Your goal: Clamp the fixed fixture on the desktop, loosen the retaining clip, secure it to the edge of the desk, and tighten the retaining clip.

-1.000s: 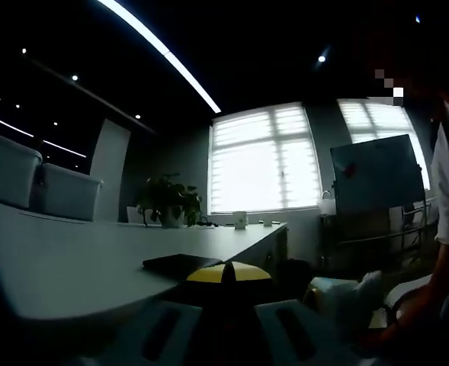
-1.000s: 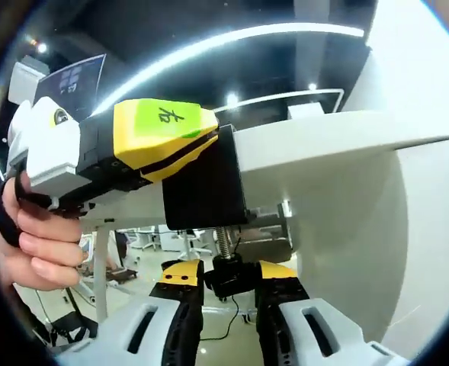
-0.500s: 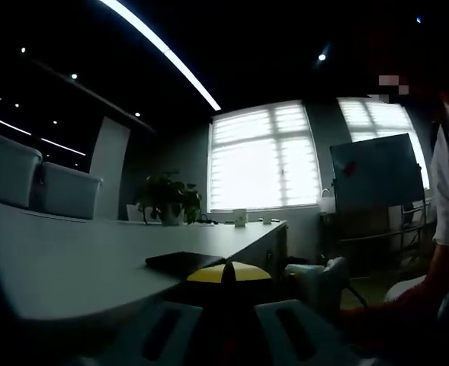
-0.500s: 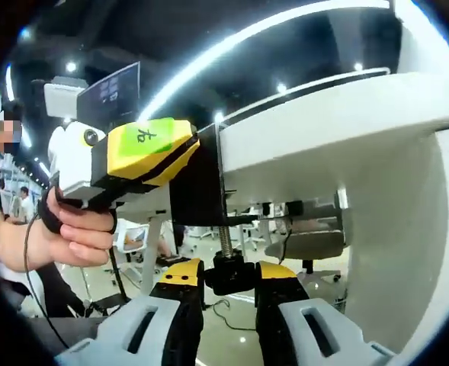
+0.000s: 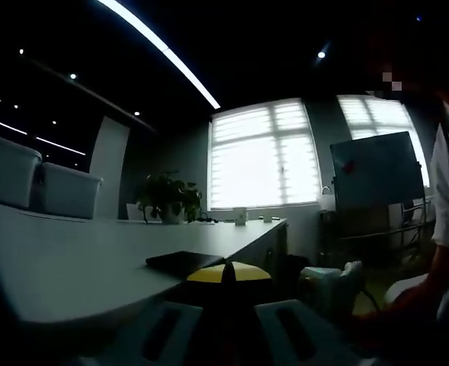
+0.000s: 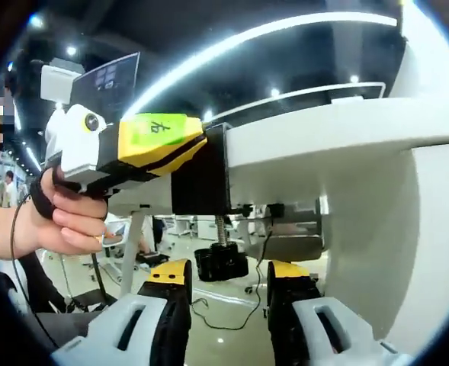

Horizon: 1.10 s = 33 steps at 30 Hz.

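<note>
The black fixture (image 6: 199, 179) sits clamped over the edge of the white desk (image 6: 338, 137). My left gripper (image 6: 152, 145), yellow with a green label, is shut on the fixture from the left. A threaded screw with a black knob (image 6: 221, 263) hangs below the fixture. Under it, my right gripper (image 6: 229, 278) is open, its yellow-tipped jaws standing either side of the knob without touching it. In the left gripper view, the fixture's flat top plate (image 5: 184, 261) lies on the desk (image 5: 72, 259), just beyond the shut yellow tips of the left gripper (image 5: 224, 273).
A person's hand (image 6: 72, 221) holds the left gripper. The desk's white side panel (image 6: 376, 244) stands close on the right. A potted plant (image 5: 167, 200), white chairs (image 5: 14, 171) and a dark board (image 5: 376, 171) lie beyond the desk. Cables trail on the floor (image 6: 232, 320).
My right gripper was shut on the screw knob and has now opened and let it go. The left gripper still holds the fixture in place.
</note>
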Tool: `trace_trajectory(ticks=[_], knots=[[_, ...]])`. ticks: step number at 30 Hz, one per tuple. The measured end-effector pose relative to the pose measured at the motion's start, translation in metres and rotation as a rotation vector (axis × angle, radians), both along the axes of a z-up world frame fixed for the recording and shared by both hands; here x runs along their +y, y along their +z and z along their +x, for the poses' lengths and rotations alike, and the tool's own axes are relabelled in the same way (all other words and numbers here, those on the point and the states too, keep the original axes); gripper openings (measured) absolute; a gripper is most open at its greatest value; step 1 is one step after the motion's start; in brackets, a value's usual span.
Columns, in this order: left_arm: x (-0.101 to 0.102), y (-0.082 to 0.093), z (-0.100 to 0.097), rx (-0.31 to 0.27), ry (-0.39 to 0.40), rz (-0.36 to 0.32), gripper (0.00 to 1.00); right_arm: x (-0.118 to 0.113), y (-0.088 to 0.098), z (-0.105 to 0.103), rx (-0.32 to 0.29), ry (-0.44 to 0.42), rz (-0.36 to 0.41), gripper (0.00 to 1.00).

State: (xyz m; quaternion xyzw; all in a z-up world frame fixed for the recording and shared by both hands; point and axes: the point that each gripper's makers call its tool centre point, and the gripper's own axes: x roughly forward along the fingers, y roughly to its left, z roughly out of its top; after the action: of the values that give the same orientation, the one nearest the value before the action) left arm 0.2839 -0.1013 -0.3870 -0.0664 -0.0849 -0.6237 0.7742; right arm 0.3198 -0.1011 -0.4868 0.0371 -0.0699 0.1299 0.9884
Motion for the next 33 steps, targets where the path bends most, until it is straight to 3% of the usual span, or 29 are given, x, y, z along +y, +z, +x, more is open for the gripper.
trace_trajectory(ticks=[3, 9, 16, 21, 26, 30, 33], knots=[[0.000, 0.001, 0.000, 0.009, -0.004, -0.015, 0.01, 0.000, -0.002, -0.006, 0.005, -0.116, 0.002, 0.42], [-0.001, 0.002, 0.000, 0.006, 0.003, -0.020, 0.01, 0.005, 0.008, 0.002, -0.001, -0.233, 0.020, 0.42], [0.000, 0.004, 0.001, 0.004, 0.006, -0.025, 0.01, 0.003, 0.019, 0.017, -0.025, -0.260, 0.070, 0.41], [0.000, 0.005, 0.001, 0.002, 0.001, -0.026, 0.01, -0.006, 0.016, 0.021, -0.032, -0.298, 0.014, 0.27], [0.000, 0.005, 0.001, 0.002, -0.003, -0.025, 0.01, -0.003, 0.017, 0.020, -0.049, -0.221, 0.037, 0.27], [0.001, 0.005, 0.002, -0.001, -0.001, -0.020, 0.01, 0.001, 0.017, 0.022, -0.052, -0.051, -0.019, 0.27], [0.002, 0.005, 0.002, 0.001, -0.005, -0.020, 0.01, 0.004, 0.016, 0.022, -0.035, 0.085, -0.007, 0.27]])
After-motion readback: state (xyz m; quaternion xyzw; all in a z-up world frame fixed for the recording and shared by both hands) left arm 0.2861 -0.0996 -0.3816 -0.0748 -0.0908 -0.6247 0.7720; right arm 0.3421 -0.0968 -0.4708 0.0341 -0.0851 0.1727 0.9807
